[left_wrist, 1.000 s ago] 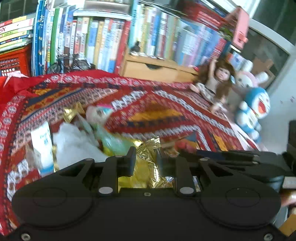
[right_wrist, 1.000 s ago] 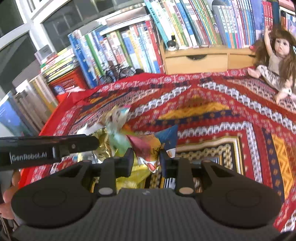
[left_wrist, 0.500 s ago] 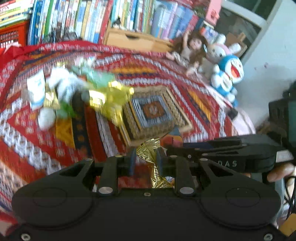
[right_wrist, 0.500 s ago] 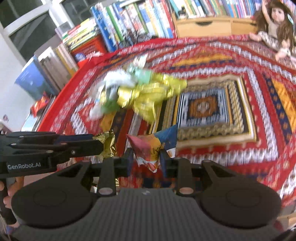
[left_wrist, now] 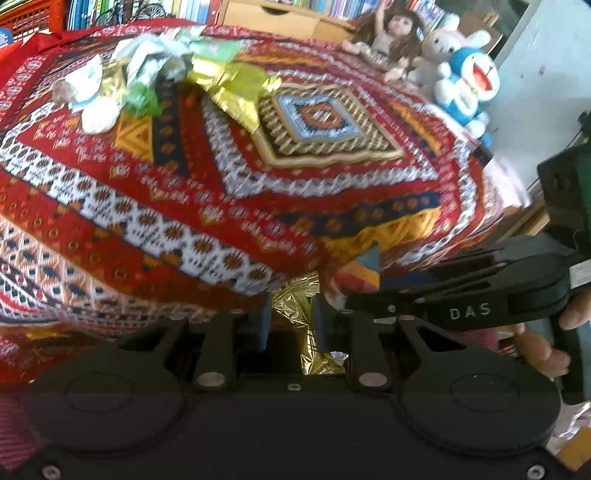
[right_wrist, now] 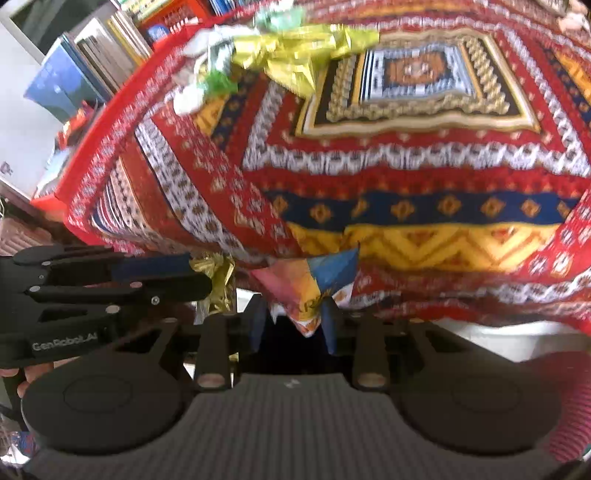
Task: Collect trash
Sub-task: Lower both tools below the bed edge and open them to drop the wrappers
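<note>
A red patterned cloth (left_wrist: 229, 192) covers the tabletop. At its far edge sit a doll (left_wrist: 391, 40), a white plush rabbit (left_wrist: 439, 55) and a blue cat plush (left_wrist: 469, 88) (close together). Behind stand books (right_wrist: 88, 62), a wooden drawer box (left_wrist: 273, 16) and an orange crate (left_wrist: 31, 16).

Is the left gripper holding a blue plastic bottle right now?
No, the left gripper is clamped on a crinkled gold foil wrapper, not a bottle.

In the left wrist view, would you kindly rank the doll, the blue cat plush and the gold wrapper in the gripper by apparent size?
1. Blue cat plush.
2. Doll, roughly alike; the order is unsure.
3. Gold wrapper, partly hidden and nearest the camera, so unreliable.
</note>
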`<state>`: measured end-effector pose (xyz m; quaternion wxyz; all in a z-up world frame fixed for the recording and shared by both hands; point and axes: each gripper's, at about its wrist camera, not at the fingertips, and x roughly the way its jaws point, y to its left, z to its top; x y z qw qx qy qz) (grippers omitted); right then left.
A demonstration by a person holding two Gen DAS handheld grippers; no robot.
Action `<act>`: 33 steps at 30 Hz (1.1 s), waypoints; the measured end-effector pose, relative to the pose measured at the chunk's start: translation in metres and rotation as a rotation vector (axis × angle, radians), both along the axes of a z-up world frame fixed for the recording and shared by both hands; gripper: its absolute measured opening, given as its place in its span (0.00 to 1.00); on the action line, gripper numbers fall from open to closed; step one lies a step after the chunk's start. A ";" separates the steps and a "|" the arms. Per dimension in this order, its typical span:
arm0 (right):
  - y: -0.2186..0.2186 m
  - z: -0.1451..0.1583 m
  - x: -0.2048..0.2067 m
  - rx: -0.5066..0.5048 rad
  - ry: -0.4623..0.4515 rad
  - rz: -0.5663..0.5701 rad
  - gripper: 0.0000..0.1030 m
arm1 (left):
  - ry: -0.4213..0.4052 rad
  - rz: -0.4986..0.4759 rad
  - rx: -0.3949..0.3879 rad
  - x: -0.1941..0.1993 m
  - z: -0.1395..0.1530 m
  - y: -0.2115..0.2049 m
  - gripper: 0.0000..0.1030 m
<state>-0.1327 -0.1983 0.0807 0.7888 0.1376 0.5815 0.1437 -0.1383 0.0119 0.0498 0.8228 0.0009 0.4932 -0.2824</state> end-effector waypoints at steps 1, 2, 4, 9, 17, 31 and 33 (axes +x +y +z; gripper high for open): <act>0.001 -0.004 -0.001 0.000 0.010 0.006 0.37 | -0.001 0.000 0.014 -0.002 -0.005 0.000 0.22; 0.002 -0.008 -0.002 -0.002 0.018 0.013 0.38 | 0.000 0.000 0.027 -0.004 -0.010 -0.001 0.22; 0.006 -0.016 -0.004 -0.012 0.038 0.028 0.38 | 0.015 -0.001 0.047 -0.006 -0.020 -0.003 0.22; 0.013 -0.039 -0.009 -0.027 0.093 0.052 0.38 | 0.045 -0.002 0.099 -0.012 -0.046 -0.006 0.22; 0.021 -0.067 -0.015 -0.043 0.153 0.068 0.38 | 0.083 0.006 0.146 -0.016 -0.073 -0.010 0.22; 0.025 -0.075 -0.015 -0.040 0.174 0.083 0.55 | 0.118 0.002 0.171 -0.015 -0.084 -0.013 0.26; 0.025 -0.075 -0.015 -0.039 0.174 0.080 0.56 | 0.118 0.004 0.176 -0.015 -0.084 -0.012 0.28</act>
